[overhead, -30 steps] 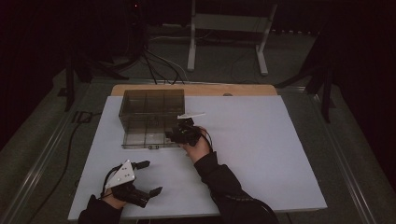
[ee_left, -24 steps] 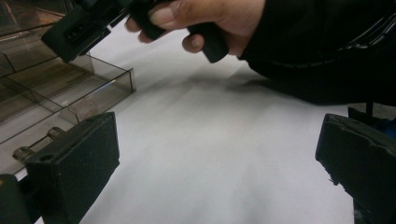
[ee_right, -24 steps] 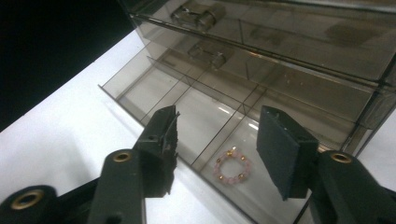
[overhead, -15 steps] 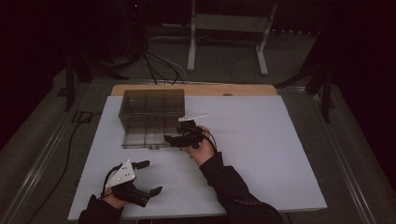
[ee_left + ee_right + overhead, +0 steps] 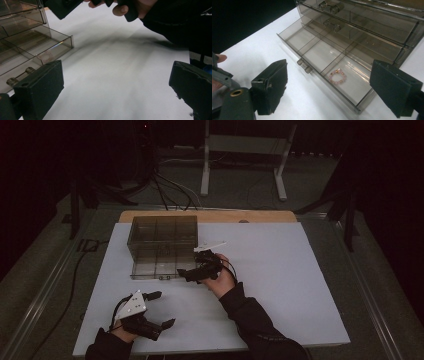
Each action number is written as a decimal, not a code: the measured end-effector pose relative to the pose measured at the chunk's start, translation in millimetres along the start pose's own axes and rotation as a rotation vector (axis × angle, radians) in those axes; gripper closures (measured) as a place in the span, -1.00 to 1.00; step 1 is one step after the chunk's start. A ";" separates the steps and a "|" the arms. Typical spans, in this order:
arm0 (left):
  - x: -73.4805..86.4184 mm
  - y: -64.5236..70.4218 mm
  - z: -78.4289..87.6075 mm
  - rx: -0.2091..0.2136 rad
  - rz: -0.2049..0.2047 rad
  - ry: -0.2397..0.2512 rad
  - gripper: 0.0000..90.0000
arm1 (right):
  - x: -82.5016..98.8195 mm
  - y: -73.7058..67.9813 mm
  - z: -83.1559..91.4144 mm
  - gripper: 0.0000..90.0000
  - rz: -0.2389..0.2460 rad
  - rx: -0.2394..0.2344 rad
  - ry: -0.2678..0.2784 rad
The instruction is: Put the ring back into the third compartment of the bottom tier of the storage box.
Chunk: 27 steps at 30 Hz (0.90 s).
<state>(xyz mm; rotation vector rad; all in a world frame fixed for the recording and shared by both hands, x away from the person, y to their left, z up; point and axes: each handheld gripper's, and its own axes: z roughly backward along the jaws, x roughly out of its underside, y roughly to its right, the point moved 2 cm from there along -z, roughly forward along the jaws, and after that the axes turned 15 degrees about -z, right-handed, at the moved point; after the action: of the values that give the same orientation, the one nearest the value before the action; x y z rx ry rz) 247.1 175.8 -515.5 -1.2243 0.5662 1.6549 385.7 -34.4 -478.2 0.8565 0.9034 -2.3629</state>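
- Bracelet [image 5: 337, 76] lies flat in the open drawer [image 5: 322, 53], at its end compartment.
- Right hand-held gripper [image 5: 329, 87] just opening, jaws apart, empty, above the drawer.
- Left hand-held gripper [image 5: 156, 309] jaws apart, empty.

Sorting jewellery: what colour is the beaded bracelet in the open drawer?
Pale pink beaded bracelet with gold-coloured beads; right gripper view.

white mat [image 5: 280, 285] wide open right of and in front of the drawer box [image 5: 162, 245]. pulled-out bottom drawer [image 5: 324, 65] juts toward the person, blocking low passes there. left gripper [image 5: 150, 312] well apart, bare mat between.
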 end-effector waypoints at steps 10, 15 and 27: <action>1.7 0.0 -0.2 0.003 -0.002 -0.002 -0.99 | 2.0 5.3 8.6 -0.99 0.033 -0.038 -0.027; 2.6 -0.6 -1.8 0.012 -0.006 -0.005 -0.99 | 1.2 6.9 18.0 -1.00 0.043 -0.021 -0.014; 2.1 3.1 -4.6 0.015 -0.014 -0.015 -0.99 | 9.5 13.8 51.0 -1.00 0.097 -0.018 0.013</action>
<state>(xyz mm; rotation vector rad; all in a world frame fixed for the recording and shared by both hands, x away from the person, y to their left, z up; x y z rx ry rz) 246.3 171.6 -519.7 -1.2018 0.5588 1.6432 367.9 -81.9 -460.5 0.8890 0.8671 -2.2659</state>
